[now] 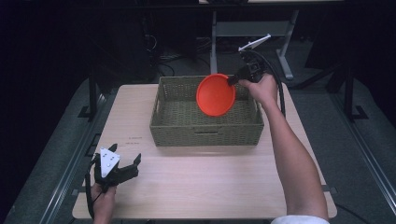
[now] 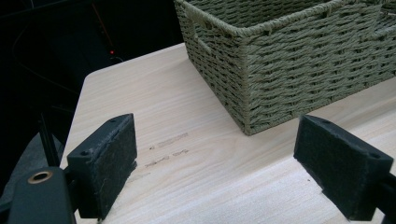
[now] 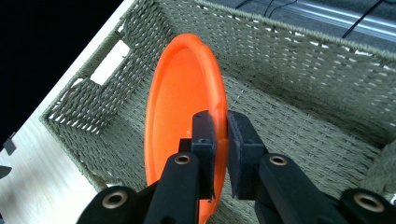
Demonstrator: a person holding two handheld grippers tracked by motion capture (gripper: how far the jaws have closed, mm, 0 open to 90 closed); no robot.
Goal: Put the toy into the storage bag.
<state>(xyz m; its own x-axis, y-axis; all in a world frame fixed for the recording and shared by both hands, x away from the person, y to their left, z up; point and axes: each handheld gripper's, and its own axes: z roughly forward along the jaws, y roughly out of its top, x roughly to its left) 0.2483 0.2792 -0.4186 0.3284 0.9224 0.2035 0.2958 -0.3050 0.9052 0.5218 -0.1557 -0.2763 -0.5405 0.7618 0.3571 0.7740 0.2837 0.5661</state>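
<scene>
Holding an orange plate (image 3: 180, 93) on edge over the woven basket (image 1: 205, 133), right tool (image 3: 220, 135) clamped on its rim. Left tool (image 1: 122, 164) idle, jaws apart, over the counter (image 1: 201, 186). Next, likely: lower into basket, then release.

I see a pale wooden table (image 1: 205, 186) on grey floor (image 1: 56, 158); a metal desk frame (image 1: 252, 32) stands upper centre, in a dark room.
</scene>
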